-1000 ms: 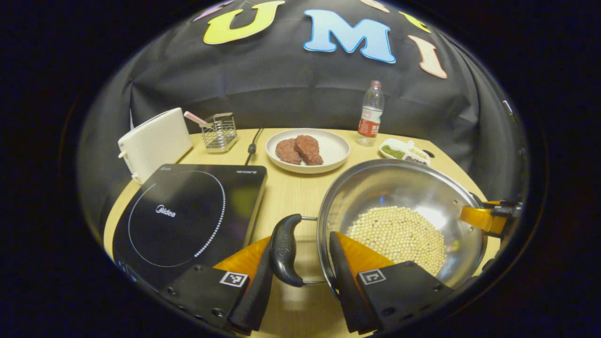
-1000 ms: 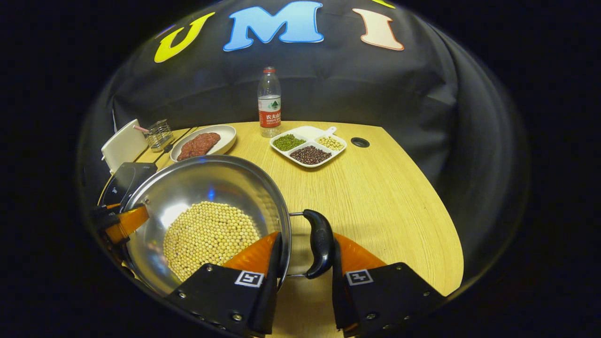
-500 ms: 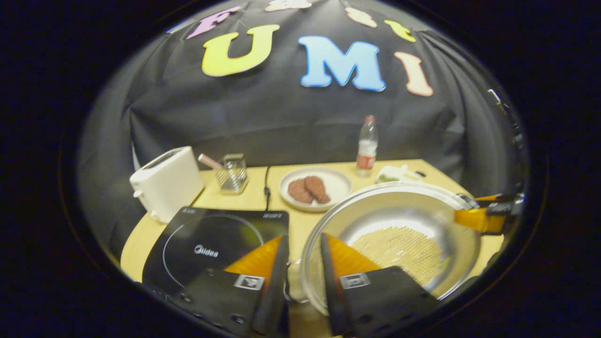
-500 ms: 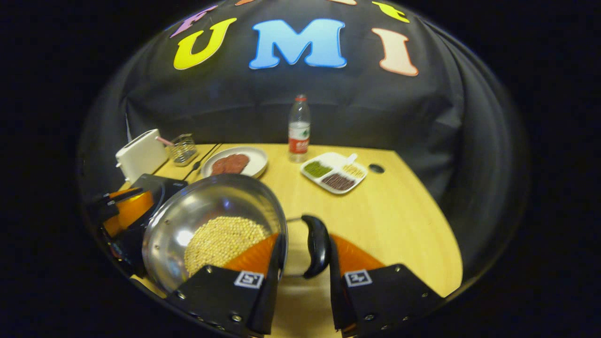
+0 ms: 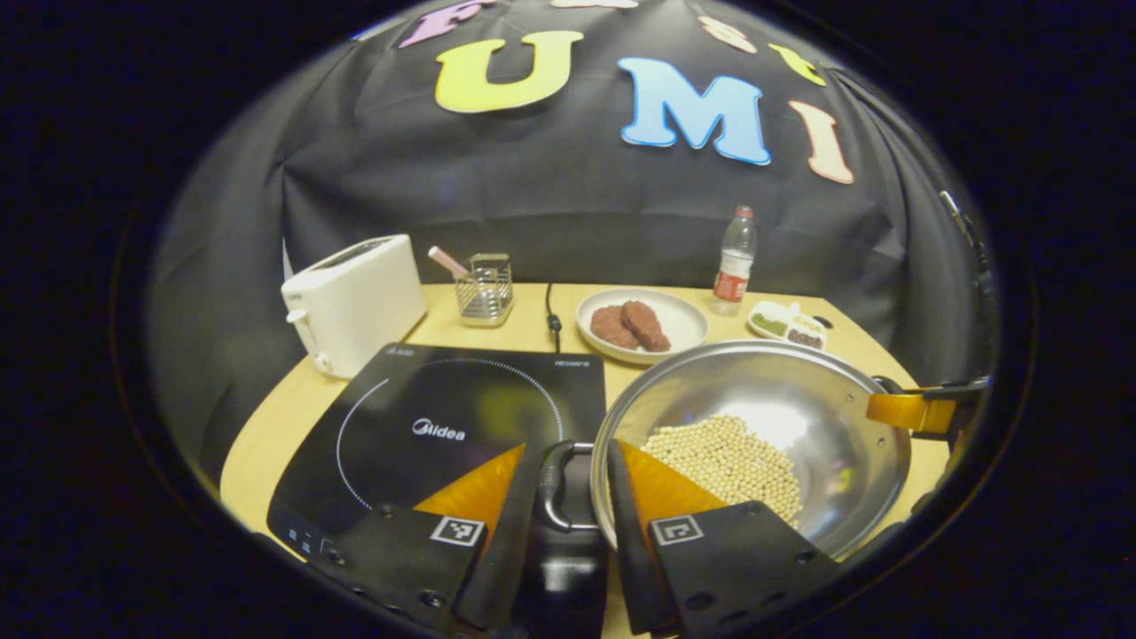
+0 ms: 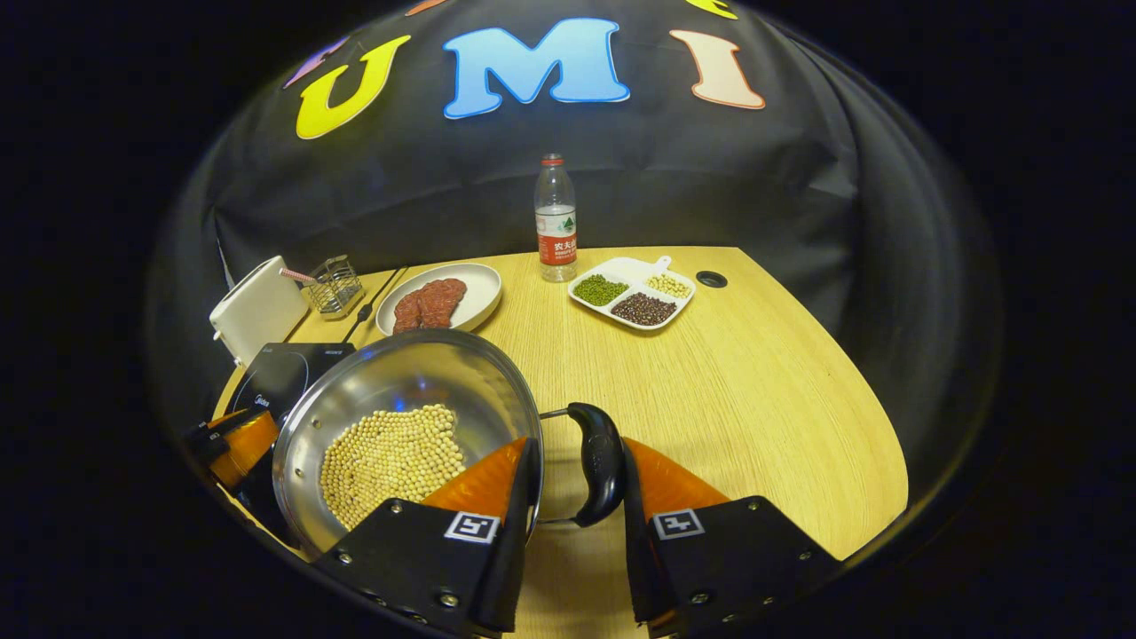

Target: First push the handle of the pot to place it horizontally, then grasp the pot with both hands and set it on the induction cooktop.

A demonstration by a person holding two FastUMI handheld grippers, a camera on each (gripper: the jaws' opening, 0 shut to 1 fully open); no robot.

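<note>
The steel pot (image 5: 781,390) holds a layer of pale beans (image 5: 728,457) and hangs just right of the black induction cooktop (image 5: 426,417). Its near black handle (image 5: 561,497) sits between the fingers of my left gripper (image 5: 572,448), which is shut on it over the cooktop's right edge. In the right gripper view the pot (image 6: 399,377) overlaps the cooktop's (image 6: 280,373) corner. My right gripper (image 6: 577,444) is shut on the other black handle (image 6: 598,461). Each gripper appears across the pot in the other's view: right gripper (image 5: 919,411), left gripper (image 6: 232,437).
On the wooden table (image 6: 754,390) behind the cooktop stand a white toaster (image 5: 355,297) and a wire holder (image 5: 484,288). Farther right lie a plate (image 5: 683,321) with two meat pieces, a water bottle (image 5: 733,264) and a divided dish of beans (image 6: 632,297).
My left gripper has closed on its handle. Both grippers have raised the pot and carried it left, so it now reaches the cooktop's right edge.
</note>
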